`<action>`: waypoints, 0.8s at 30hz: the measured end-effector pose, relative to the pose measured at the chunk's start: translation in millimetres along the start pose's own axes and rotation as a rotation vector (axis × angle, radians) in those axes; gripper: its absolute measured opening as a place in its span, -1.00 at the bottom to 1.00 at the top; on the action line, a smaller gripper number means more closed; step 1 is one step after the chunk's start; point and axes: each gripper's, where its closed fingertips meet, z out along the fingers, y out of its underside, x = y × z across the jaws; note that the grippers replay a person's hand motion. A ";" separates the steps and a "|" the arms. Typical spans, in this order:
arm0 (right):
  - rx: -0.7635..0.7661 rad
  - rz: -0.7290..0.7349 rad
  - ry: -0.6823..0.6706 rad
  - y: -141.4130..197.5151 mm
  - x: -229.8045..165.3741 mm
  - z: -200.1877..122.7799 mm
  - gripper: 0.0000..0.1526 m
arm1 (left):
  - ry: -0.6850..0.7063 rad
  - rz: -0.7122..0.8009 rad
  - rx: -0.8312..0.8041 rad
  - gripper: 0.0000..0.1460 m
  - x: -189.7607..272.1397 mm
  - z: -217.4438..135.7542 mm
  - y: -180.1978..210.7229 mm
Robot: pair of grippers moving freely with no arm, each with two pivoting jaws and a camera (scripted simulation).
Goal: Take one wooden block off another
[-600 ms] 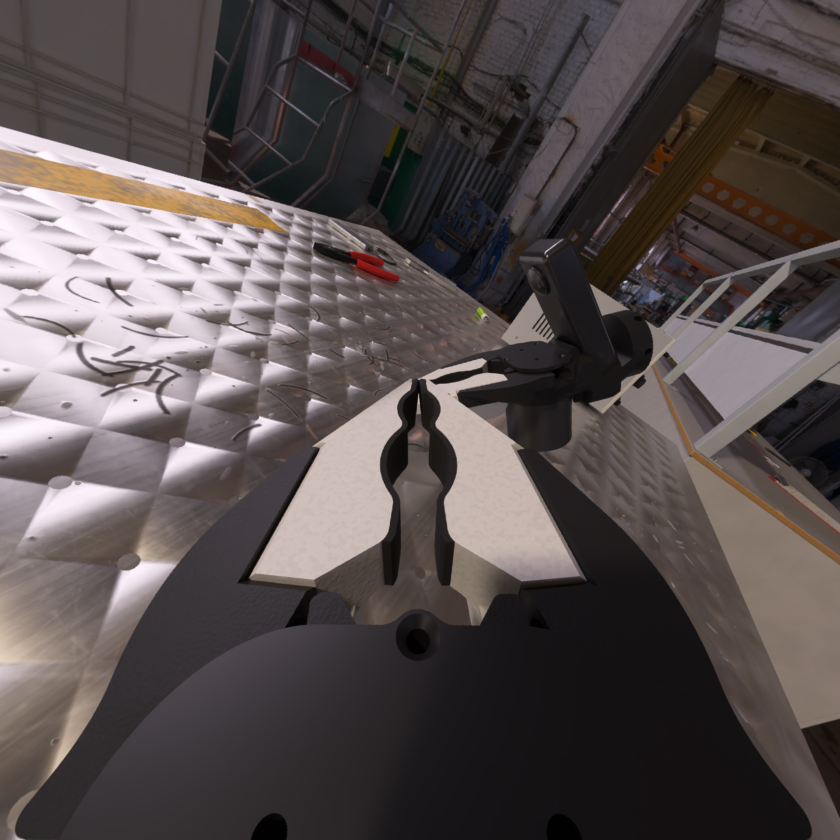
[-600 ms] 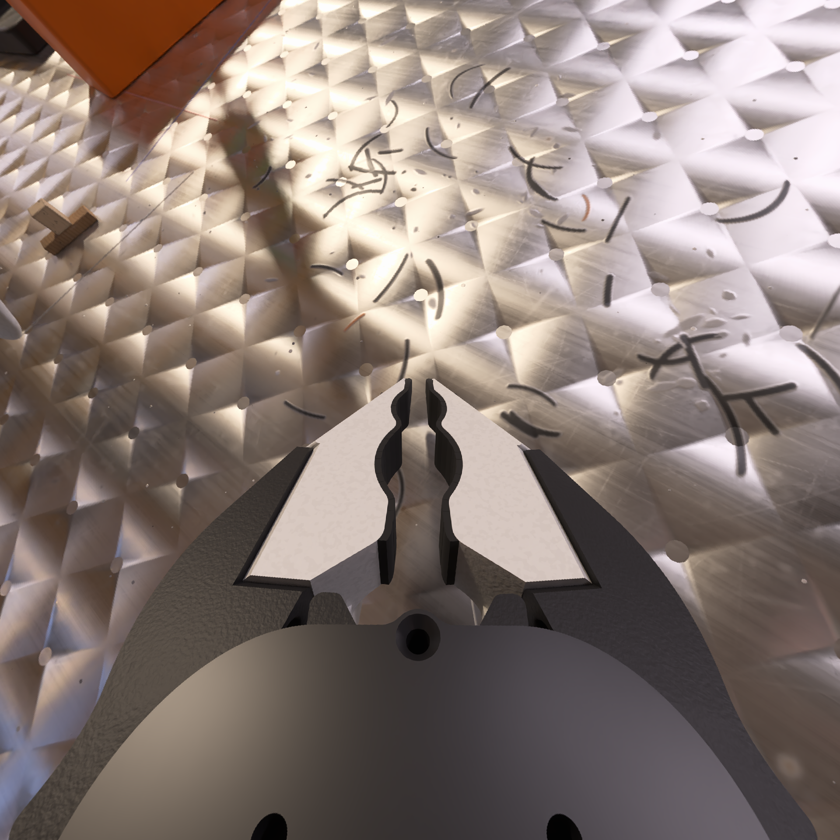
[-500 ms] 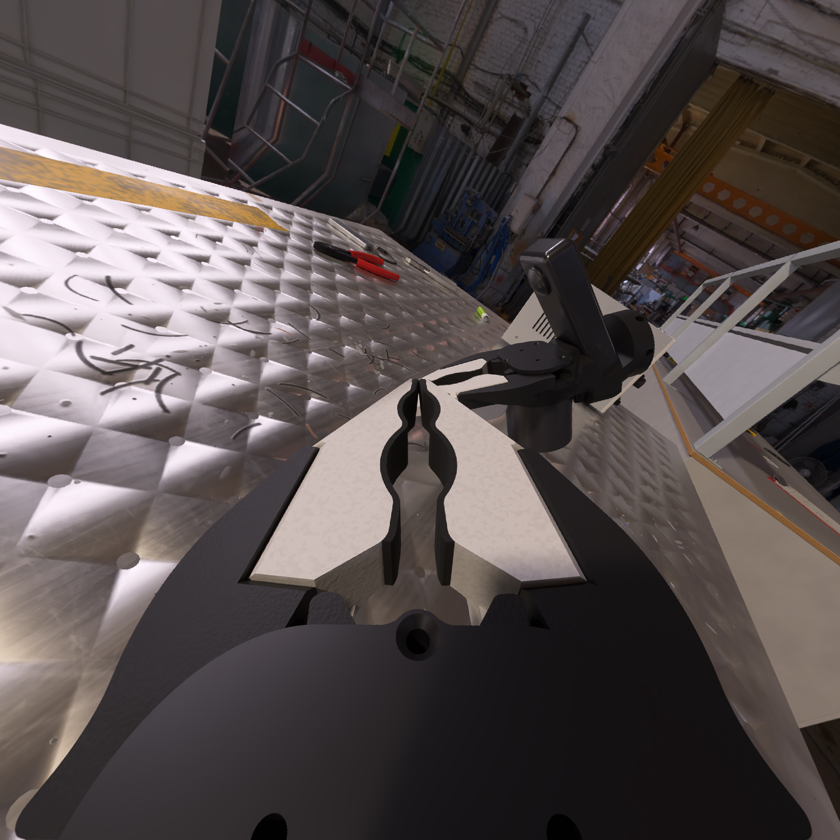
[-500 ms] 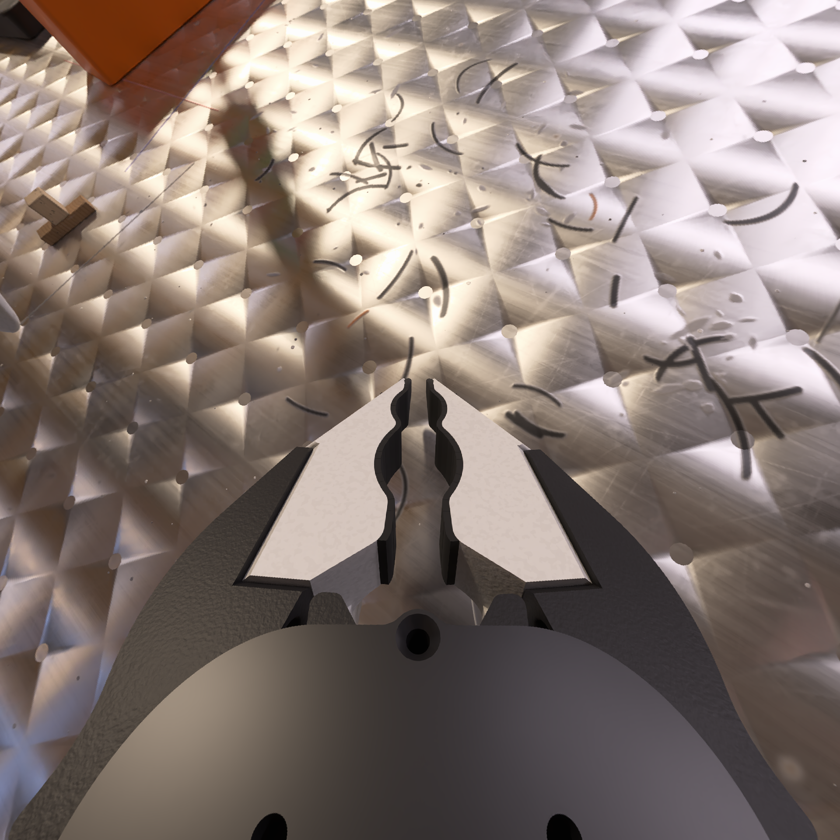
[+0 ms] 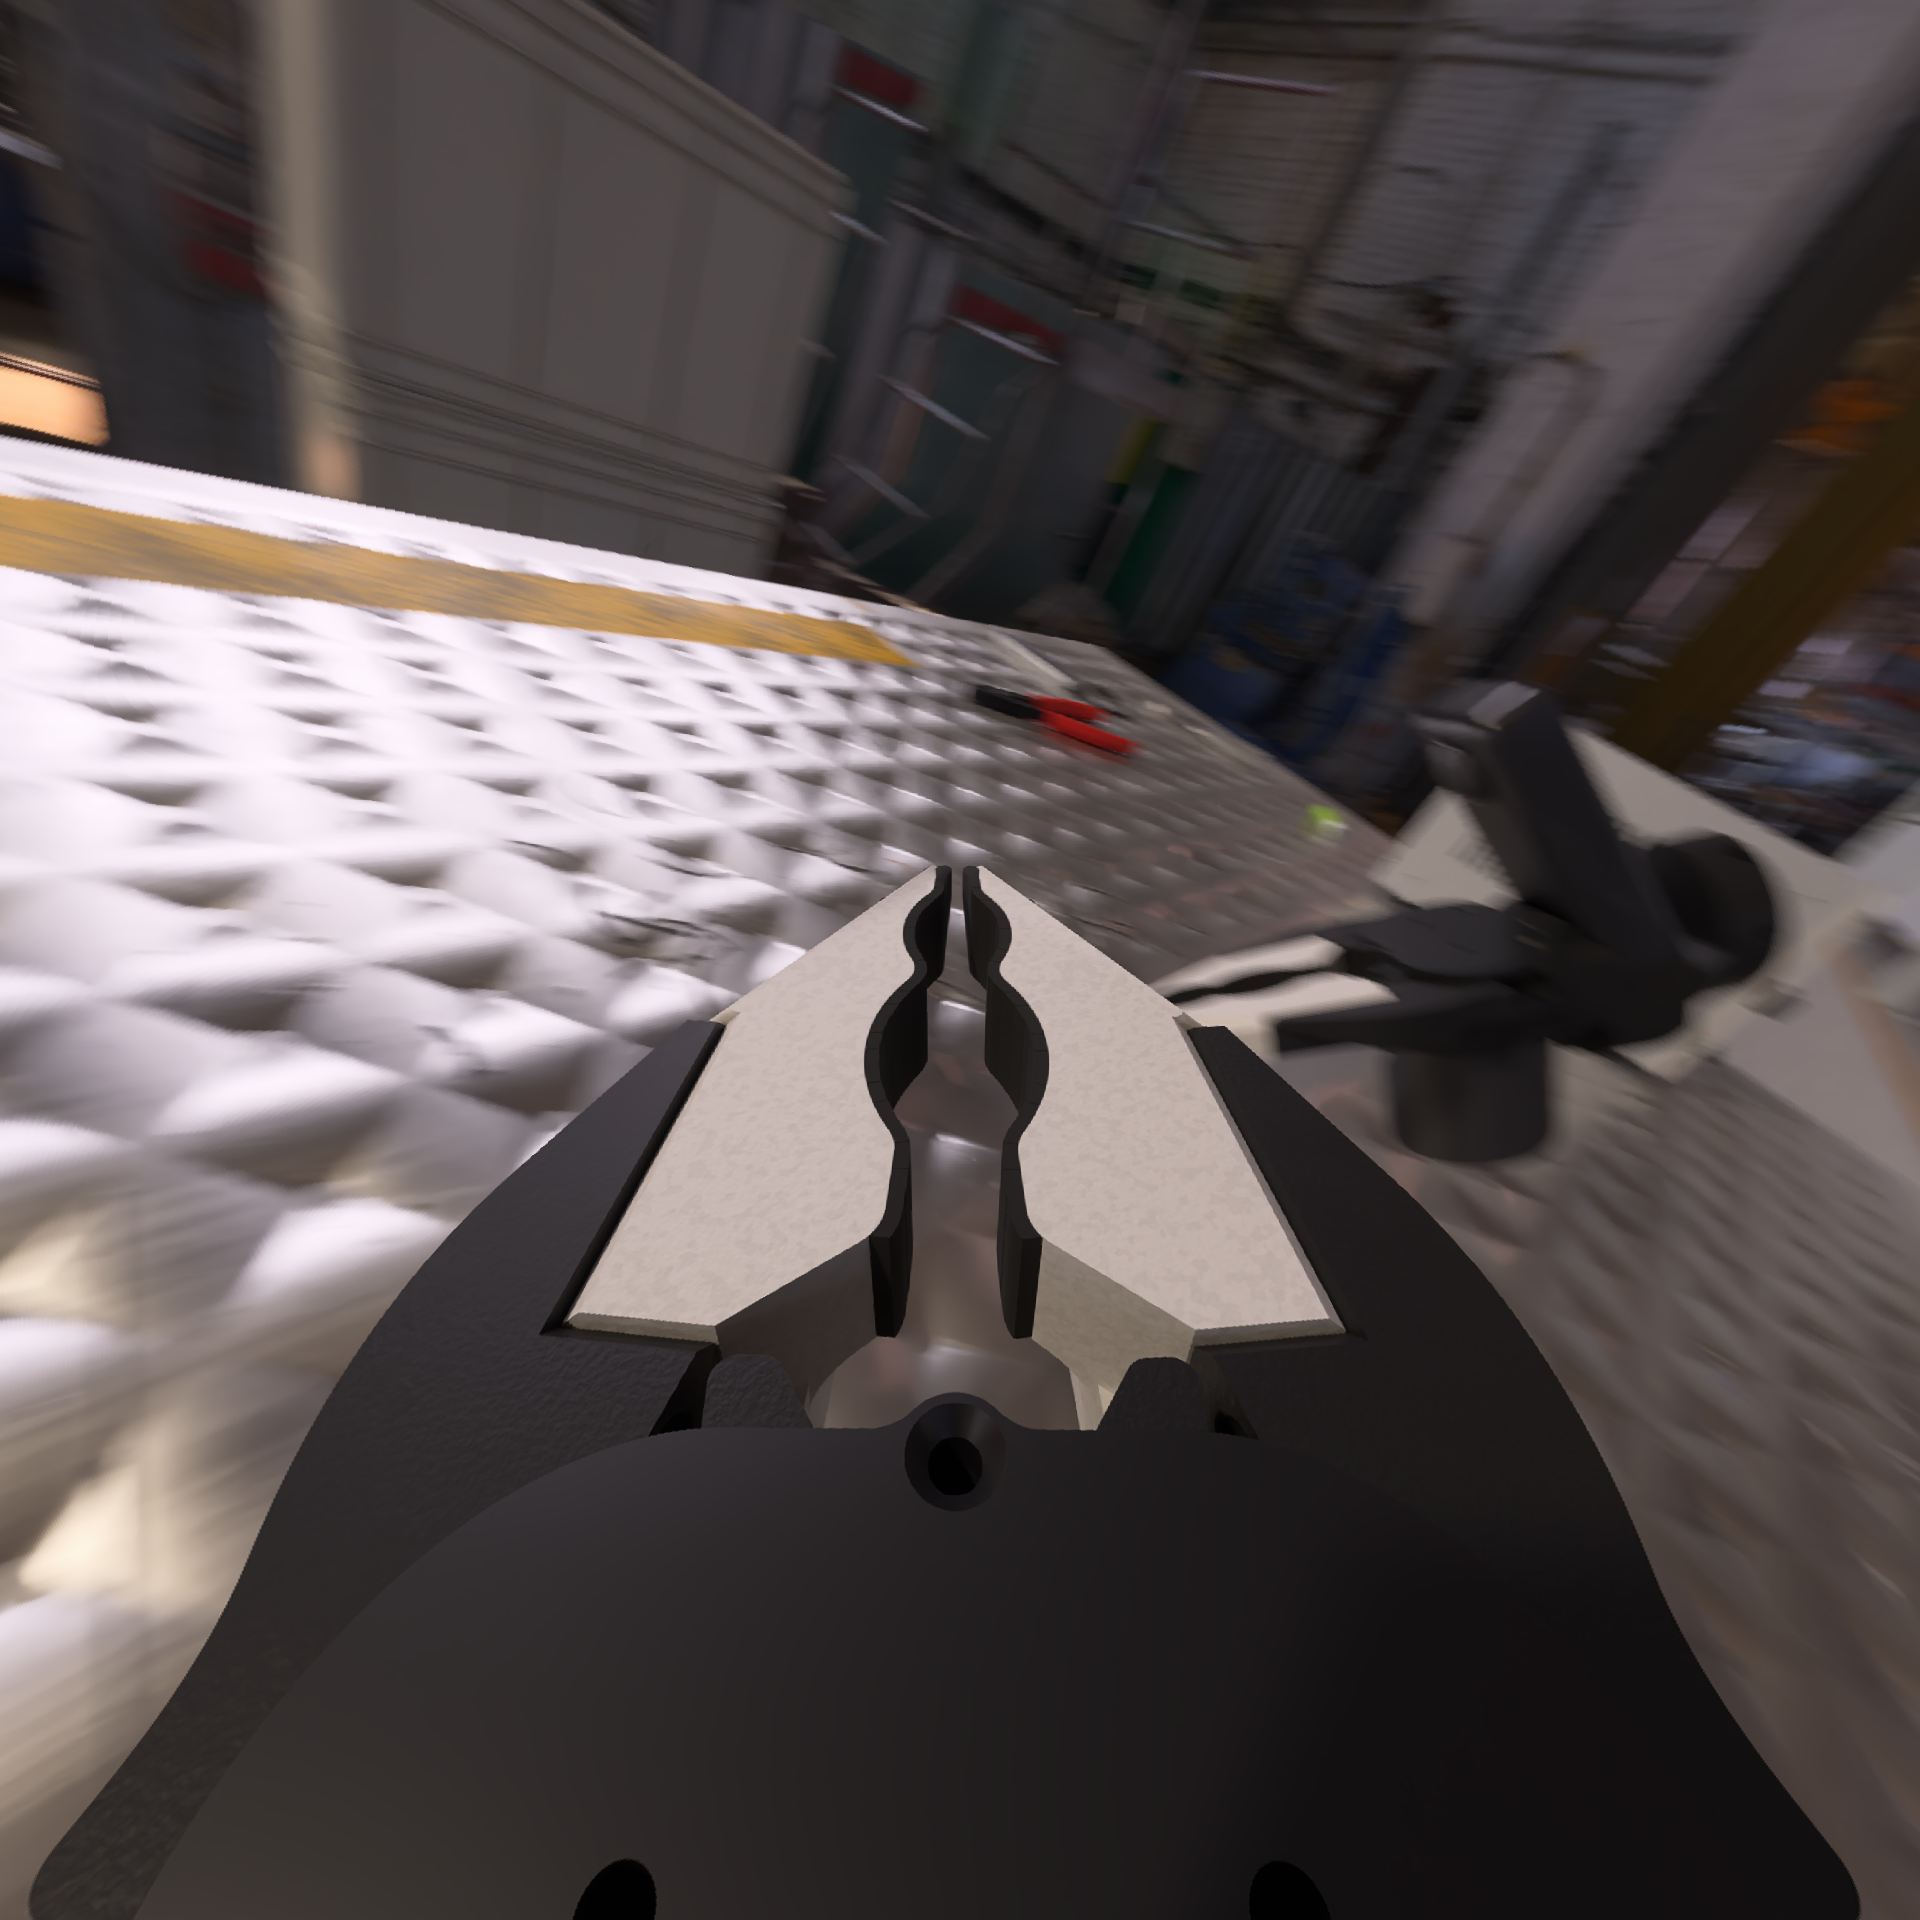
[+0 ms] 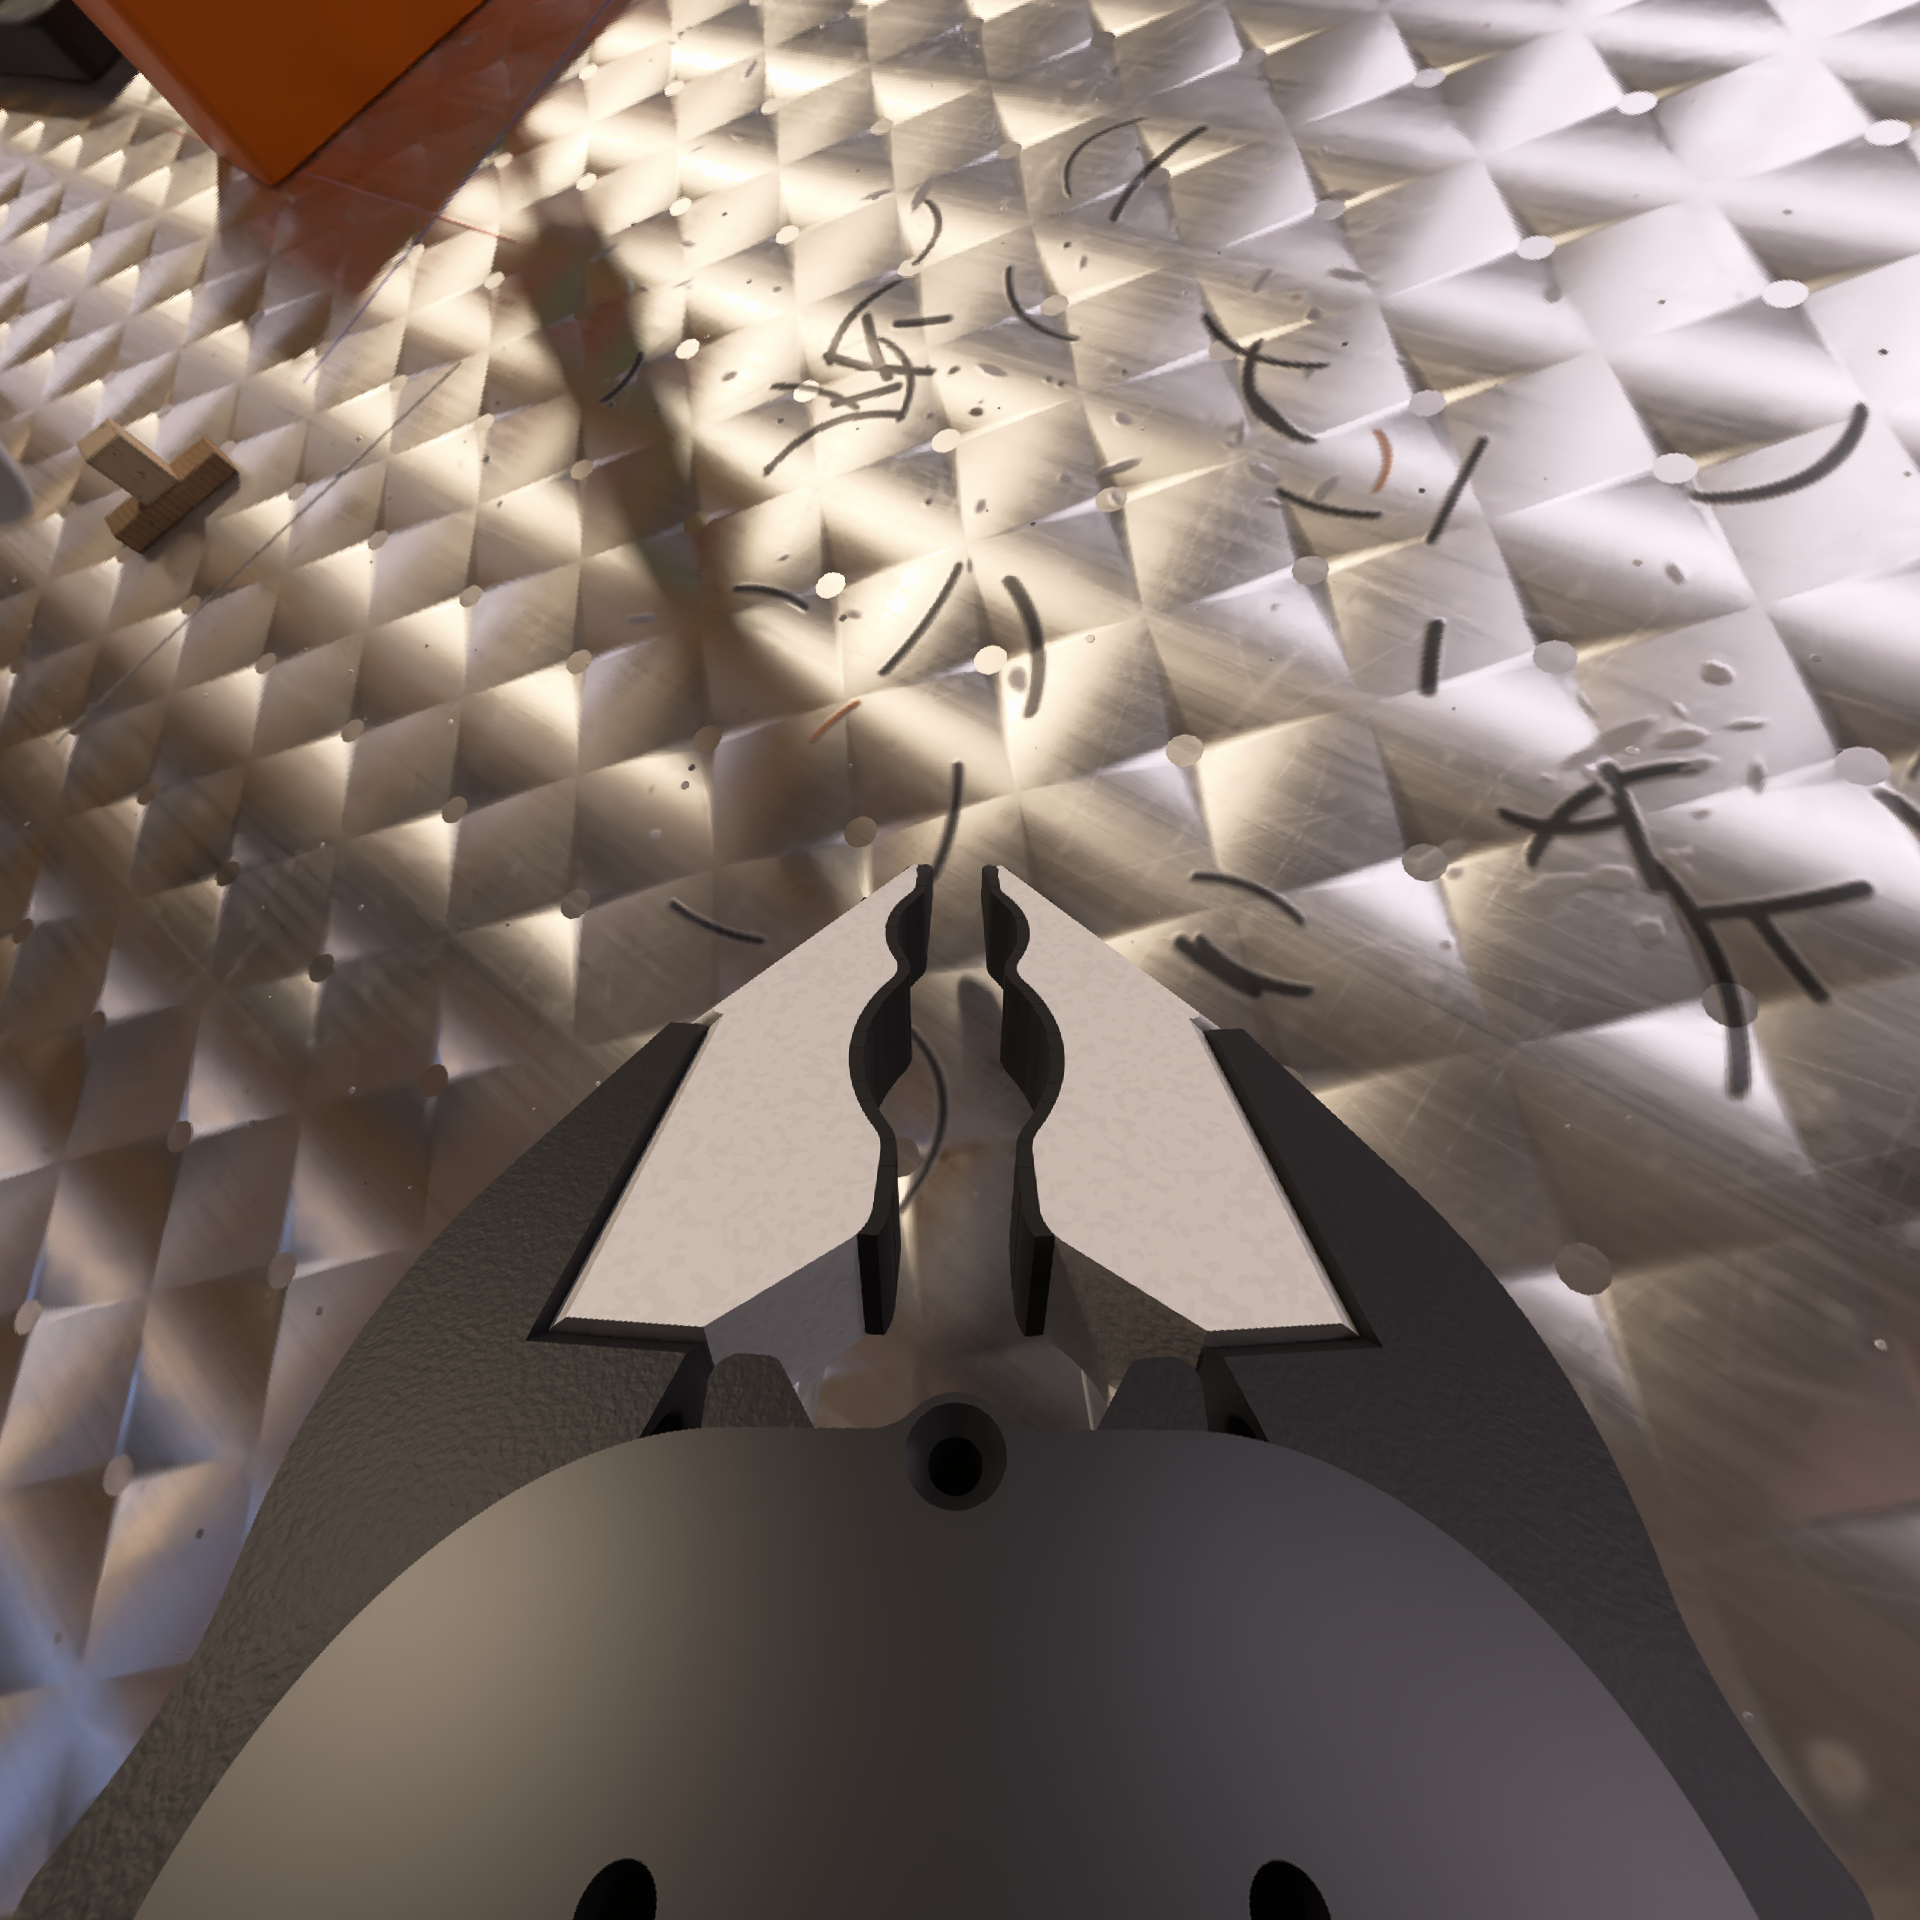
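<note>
Blocks (image 6: 156, 486) stacked crosswise, seemingly, grippers (image 6: 954, 883) empty

**Left wrist view: contents over the metal table**

Landmark: left gripper (image 5: 957, 871), empty, fingertips nearly touching with only a thin slit between, above the quilted metal table (image 5: 416, 852). Scene blurred.

- Yellow strip (image 5: 436, 597): on the table, far beyond the gripper, to its left.
- Red-handled pliers (image 5: 1055, 716): beyond the gripper, slightly right, lying flat.
- Right gripper (image 5: 1309, 982): right of the landmark, near the table's edge; finger spacing unclear through blur.
- Small green item (image 5: 1322, 820): beyond, right; too small to identify.
</note>
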 end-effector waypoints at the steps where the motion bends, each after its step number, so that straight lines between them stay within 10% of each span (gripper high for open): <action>1: 0.004 0.006 -0.002 -0.4 0.3 -0.4 -0.88 | -0.092 0.024 0.015 -0.94 -18.7 -5.8 -11.2; 6: 0.021 0.039 -0.021 -1.4 0.9 -3.4 -0.87 | -0.473 0.120 -0.115 -0.64 -108.9 -56.8 -42.2; 11: 0.019 0.042 -0.030 -1.3 0.1 -3.4 -0.86 | -0.694 0.115 -0.543 -0.21 -149.2 -115.8 5.7; 24: 0.032 0.043 -0.044 0.2 -4.5 -8.4 -0.86 | -0.760 0.185 -0.775 -0.71 -155.5 -137.6 58.9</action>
